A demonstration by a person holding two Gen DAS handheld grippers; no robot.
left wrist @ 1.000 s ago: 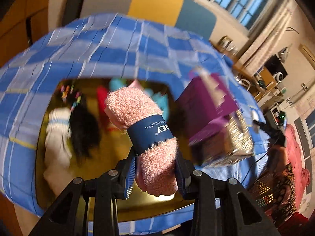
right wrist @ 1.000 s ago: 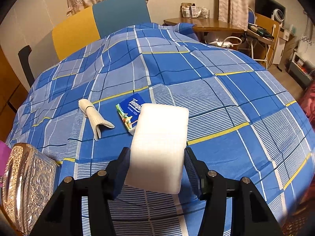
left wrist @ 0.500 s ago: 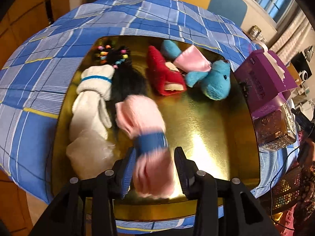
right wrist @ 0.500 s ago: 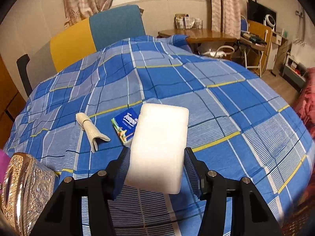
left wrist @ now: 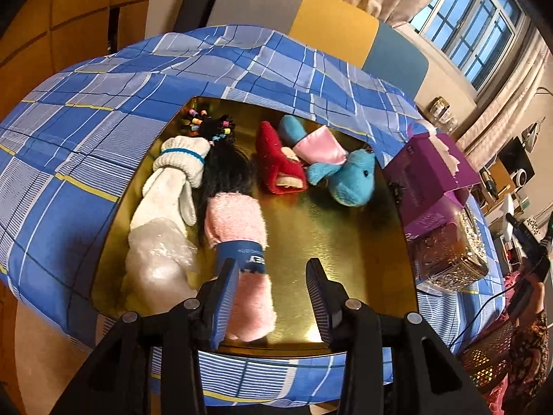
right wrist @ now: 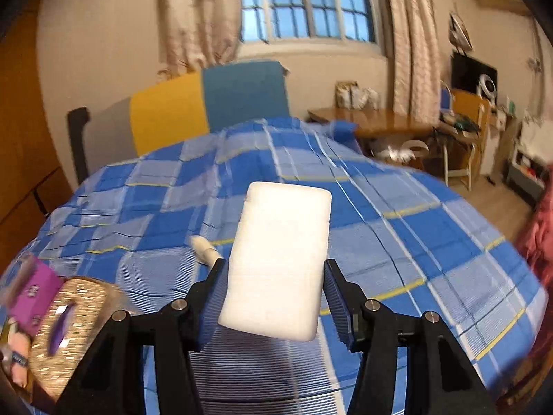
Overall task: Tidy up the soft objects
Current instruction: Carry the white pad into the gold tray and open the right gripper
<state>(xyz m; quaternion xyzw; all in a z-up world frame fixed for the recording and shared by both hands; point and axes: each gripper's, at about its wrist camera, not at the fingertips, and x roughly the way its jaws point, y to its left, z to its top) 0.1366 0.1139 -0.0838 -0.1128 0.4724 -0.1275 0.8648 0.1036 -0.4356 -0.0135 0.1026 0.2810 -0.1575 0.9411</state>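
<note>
Pink dishcloth [left wrist: 242, 263] lies between parted left jaws; right jaws clamp white sponge [right wrist: 276, 263].

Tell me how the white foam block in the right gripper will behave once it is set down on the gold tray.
The white foam block looks light for its size: the right gripper holds it up by its lower edges alone. It keeps a flat, straight shape, so probably springy rather than floppy. Its broad faces suggest it will lie flat on the gold tray, not roll.
</note>
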